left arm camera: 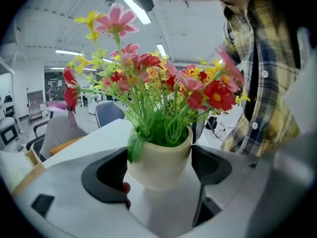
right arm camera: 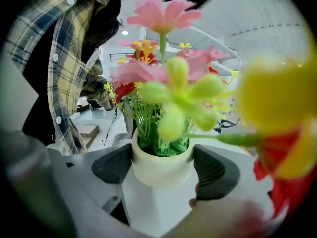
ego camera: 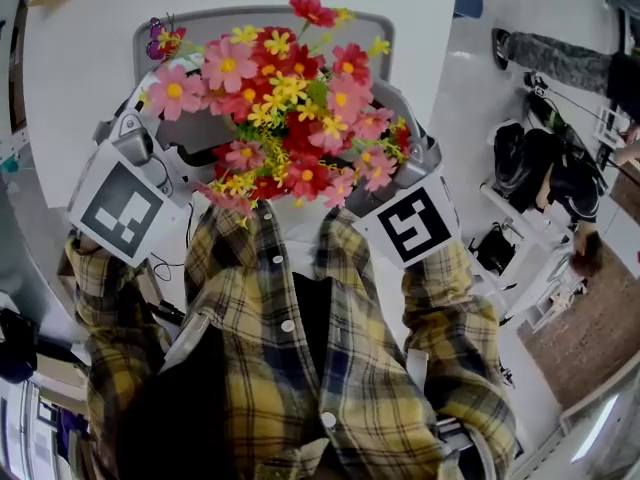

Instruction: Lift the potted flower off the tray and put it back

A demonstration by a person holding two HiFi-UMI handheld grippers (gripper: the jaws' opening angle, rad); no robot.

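Note:
A potted bunch of red, pink and yellow flowers fills the middle of the head view and hides its pot there. The cream pot sits between the dark pads of my left gripper, and both pads press on its sides. From the other side my right gripper has the same pot between its pads, wide apart and touching the pot wall. A grey tray with rounded corners lies on the white table behind and below the flowers. Whether the pot's base touches the tray is hidden.
The white table spreads to the left and back. The person's plaid shirt fills the near side. Right of the table are dark bags on the floor and another person's boot. An office chair stands beyond the table.

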